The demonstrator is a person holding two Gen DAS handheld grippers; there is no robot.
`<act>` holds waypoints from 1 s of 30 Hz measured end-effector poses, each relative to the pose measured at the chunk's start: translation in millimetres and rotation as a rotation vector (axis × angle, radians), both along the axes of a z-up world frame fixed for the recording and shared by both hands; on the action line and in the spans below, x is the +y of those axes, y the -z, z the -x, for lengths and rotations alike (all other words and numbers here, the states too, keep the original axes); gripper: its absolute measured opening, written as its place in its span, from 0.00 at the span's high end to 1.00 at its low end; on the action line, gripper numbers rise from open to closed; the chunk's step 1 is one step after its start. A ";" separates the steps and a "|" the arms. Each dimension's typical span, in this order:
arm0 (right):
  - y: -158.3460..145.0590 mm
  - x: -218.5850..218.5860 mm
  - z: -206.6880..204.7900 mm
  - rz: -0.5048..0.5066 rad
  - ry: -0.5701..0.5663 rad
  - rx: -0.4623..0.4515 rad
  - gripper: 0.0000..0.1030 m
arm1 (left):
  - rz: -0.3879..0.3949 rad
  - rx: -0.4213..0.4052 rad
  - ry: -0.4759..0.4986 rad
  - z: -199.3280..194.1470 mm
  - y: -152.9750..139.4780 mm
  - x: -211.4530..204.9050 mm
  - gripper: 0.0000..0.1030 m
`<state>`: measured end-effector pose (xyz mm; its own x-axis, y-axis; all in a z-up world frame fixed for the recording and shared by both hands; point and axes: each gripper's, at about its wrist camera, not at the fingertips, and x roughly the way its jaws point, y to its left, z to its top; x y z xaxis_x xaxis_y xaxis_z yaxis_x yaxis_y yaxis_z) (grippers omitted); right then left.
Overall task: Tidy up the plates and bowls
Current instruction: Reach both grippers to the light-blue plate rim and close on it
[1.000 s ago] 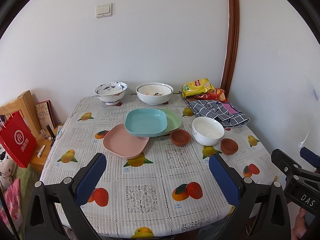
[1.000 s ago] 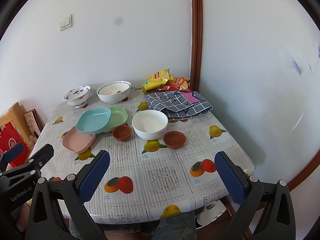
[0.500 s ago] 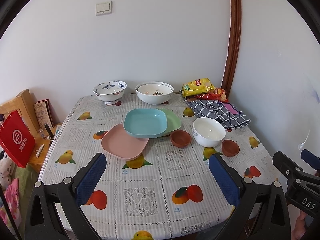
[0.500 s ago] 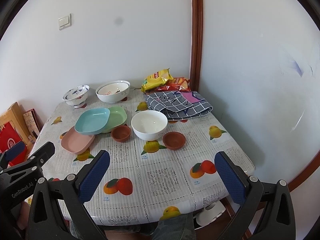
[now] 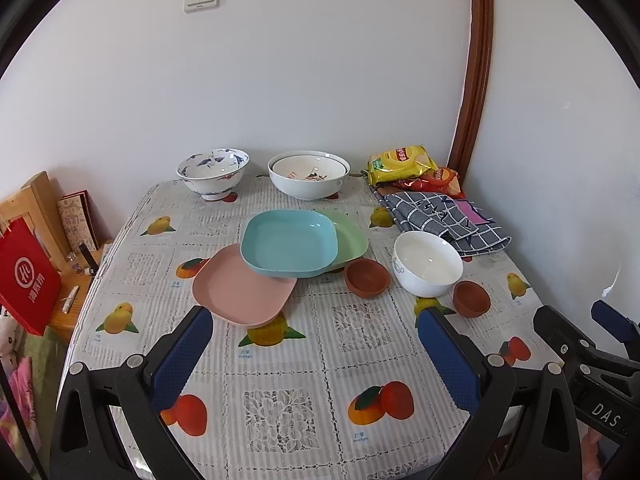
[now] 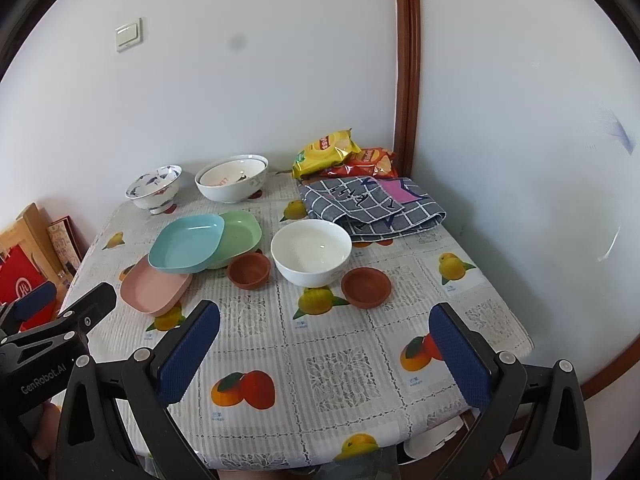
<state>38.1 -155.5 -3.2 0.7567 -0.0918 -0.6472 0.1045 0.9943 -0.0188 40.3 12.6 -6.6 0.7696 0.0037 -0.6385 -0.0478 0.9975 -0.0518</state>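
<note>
A blue plate [image 5: 289,243] lies across a pink plate [image 5: 244,291] and a green plate [image 5: 351,236] at mid-table. Beside them stand a brown saucer bowl [image 5: 367,279], a white bowl [image 5: 427,263] and a second brown saucer bowl [image 5: 471,299]. At the back sit a blue-patterned bowl [image 5: 213,172] and a large white bowl [image 5: 308,175]. My left gripper [image 5: 314,350] is open above the near table, short of the pink plate. My right gripper [image 6: 326,346] is open too, short of the white bowl [image 6: 311,252] and the brown saucer bowl [image 6: 366,287]. Both hold nothing.
A fruit-print cloth covers the table [image 5: 280,400]. A folded checked cloth [image 5: 444,220] and snack bags [image 5: 402,162] lie at the back right corner. Walls close the back and right. A red bag [image 5: 26,276] and a wooden shelf [image 5: 48,216] stand left of the table.
Both grippers have moved slightly forward towards the table, so the dishes look a little nearer. Nothing on the table has moved, and both stay open.
</note>
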 end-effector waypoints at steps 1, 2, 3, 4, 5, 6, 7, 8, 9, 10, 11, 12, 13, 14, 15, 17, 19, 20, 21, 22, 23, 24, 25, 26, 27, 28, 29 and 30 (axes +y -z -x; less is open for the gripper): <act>2.4 0.4 -4.1 -0.004 -0.004 0.008 0.00 | 0.003 0.008 0.000 -4.6 2.5 1.3 0.00; 5.1 0.8 -8.8 -0.008 -0.007 0.016 0.00 | 0.005 0.015 -0.002 -8.6 4.8 2.8 0.00; 7.3 1.2 -13.4 -0.011 -0.006 0.025 0.00 | 0.008 0.022 -0.004 -13.2 6.9 4.3 0.00; 9.8 1.5 -18.1 -0.011 -0.004 0.035 0.00 | 0.011 0.030 -0.007 -18.7 9.2 6.2 0.00; 12.1 1.8 -22.9 -0.011 -0.003 0.040 0.00 | 0.013 0.036 -0.009 -22.2 11.1 8.7 0.00; 14.4 1.9 -27.2 -0.013 -0.005 0.042 0.00 | 0.014 0.041 -0.009 -26.2 13.1 10.2 0.00; 16.9 2.8 -31.5 -0.016 -0.007 0.039 0.00 | 0.016 0.047 -0.010 -31.5 15.0 12.5 0.00; 18.9 2.9 -35.4 -0.019 -0.010 0.032 0.00 | 0.019 0.051 -0.011 -35.7 16.2 14.7 0.00; 20.7 2.9 -39.2 -0.020 -0.015 0.028 0.00 | 0.023 0.053 -0.011 -40.1 17.6 17.3 0.00; 22.4 2.9 -44.0 -0.023 -0.024 0.027 0.00 | 0.028 0.058 -0.012 -45.2 19.3 20.2 0.00; 23.8 2.8 -48.7 -0.029 -0.034 0.027 0.00 | 0.032 0.065 -0.017 -50.7 21.1 23.3 0.00; 25.1 3.4 -53.6 -0.034 -0.041 0.029 0.00 | 0.037 0.070 -0.022 -56.3 22.9 26.5 0.00; 26.2 4.5 -59.8 -0.035 -0.043 0.034 0.00 | 0.041 0.076 -0.026 -61.4 24.8 29.5 0.00; 27.2 5.5 -65.8 -0.032 -0.041 0.036 0.00 | 0.044 0.085 -0.031 -66.9 27.1 32.4 0.00; 27.9 6.3 -71.2 -0.028 -0.041 0.034 0.00 | 0.045 0.093 -0.037 -72.1 29.4 35.5 0.00; 30.0 10.2 -83.0 -0.015 -0.045 0.032 0.00 | 0.048 0.112 -0.052 -83.5 34.9 42.6 0.00; 32.8 14.0 -95.2 -0.004 -0.050 0.040 0.00 | 0.056 0.126 -0.064 -92.6 40.8 49.4 0.00; 35.0 16.3 -101.9 -0.002 -0.055 0.047 0.00 | 0.064 0.134 -0.070 -97.8 44.3 53.6 0.00; 37.7 18.9 -108.7 -0.002 -0.062 0.055 0.00 | 0.069 0.141 -0.075 -102.1 47.0 57.0 0.00; 40.0 20.7 -114.7 -0.003 -0.072 0.064 0.01 | 0.074 0.148 -0.082 -106.9 50.0 60.8 0.00; 43.0 24.2 -121.0 -0.005 -0.085 0.077 0.01 | 0.080 0.149 -0.085 -111.6 52.7 64.9 0.01; 45.9 27.6 -126.3 -0.008 -0.098 0.087 0.03 | 0.084 0.151 -0.090 -115.8 54.7 68.0 0.02; 49.2 31.5 -131.7 -0.011 -0.112 0.098 0.04 | 0.086 0.154 -0.094 -120.5 56.4 70.8 0.02; 52.8 36.1 -137.4 -0.010 -0.121 0.109 0.05 | 0.086 0.158 -0.095 -126.1 57.8 73.1 0.02; 56.0 40.7 -142.3 -0.008 -0.128 0.117 0.06 | 0.081 0.158 -0.096 -131.4 58.8 75.3 0.02; 59.2 46.4 -148.0 -0.006 -0.138 0.126 0.07 | 0.073 0.156 -0.099 -136.4 59.4 77.2 0.02; 61.8 51.4 -152.4 -0.009 -0.151 0.132 0.10 | 0.067 0.155 -0.101 -141.4 59.9 79.3 0.02; 64.0 56.0 -155.7 -0.014 -0.166 0.135 0.15 | 0.063 0.153 -0.102 -146.4 60.8 81.6 0.02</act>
